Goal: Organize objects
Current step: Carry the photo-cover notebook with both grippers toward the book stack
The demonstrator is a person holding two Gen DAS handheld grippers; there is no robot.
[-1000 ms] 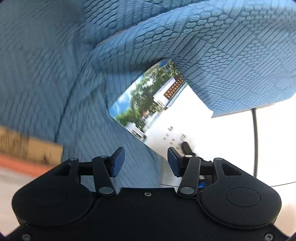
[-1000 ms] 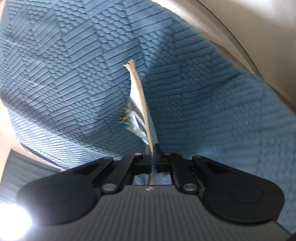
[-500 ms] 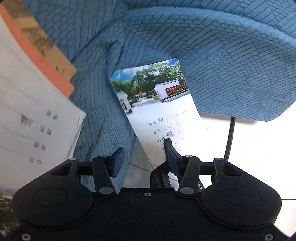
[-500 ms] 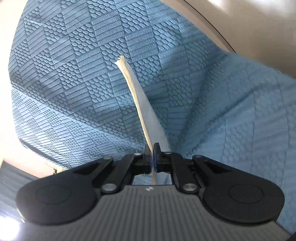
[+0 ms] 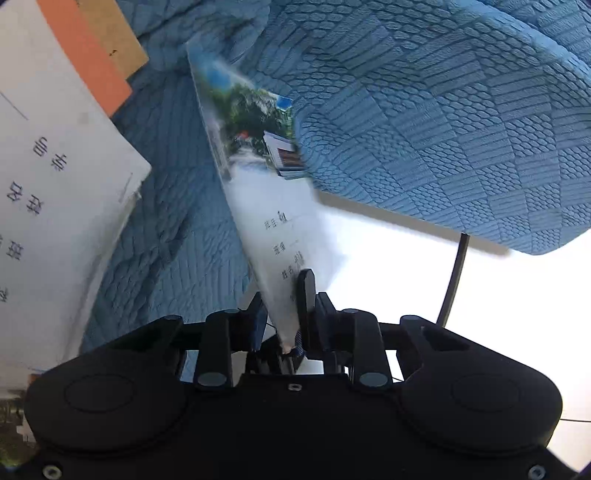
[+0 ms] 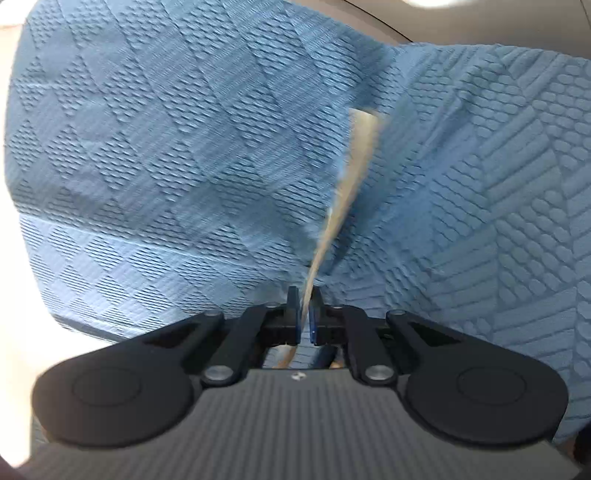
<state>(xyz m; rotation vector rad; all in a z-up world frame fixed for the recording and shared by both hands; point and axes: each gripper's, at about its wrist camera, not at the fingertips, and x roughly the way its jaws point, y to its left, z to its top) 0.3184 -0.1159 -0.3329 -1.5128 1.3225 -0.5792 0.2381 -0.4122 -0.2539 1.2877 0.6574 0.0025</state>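
A thin notebook (image 5: 273,206) with a photo cover of trees and a building stands on edge between the blue cushions. My left gripper (image 5: 282,306) is shut on its lower corner. In the right wrist view my right gripper (image 6: 304,306) is shut on the notebook's paper edge (image 6: 354,162), seen edge-on and blurred, rising toward the blue textured fabric (image 6: 147,147). A stack of other notebooks (image 5: 55,177) lies at the left of the left wrist view, with an orange cover (image 5: 85,51) and a brown one (image 5: 114,33) under the white top one.
A blue quilted cushion (image 5: 443,122) overhangs at the upper right, with more blue fabric (image 5: 173,236) below the stack. A black cable (image 5: 454,273) runs down over a bright white surface (image 5: 480,302) at the right.
My left gripper has closed on the notebook's lower corner; it was open half a second ago. The notebook has tilted more edge-on. The right gripper has swung with the notebook, still clamped.
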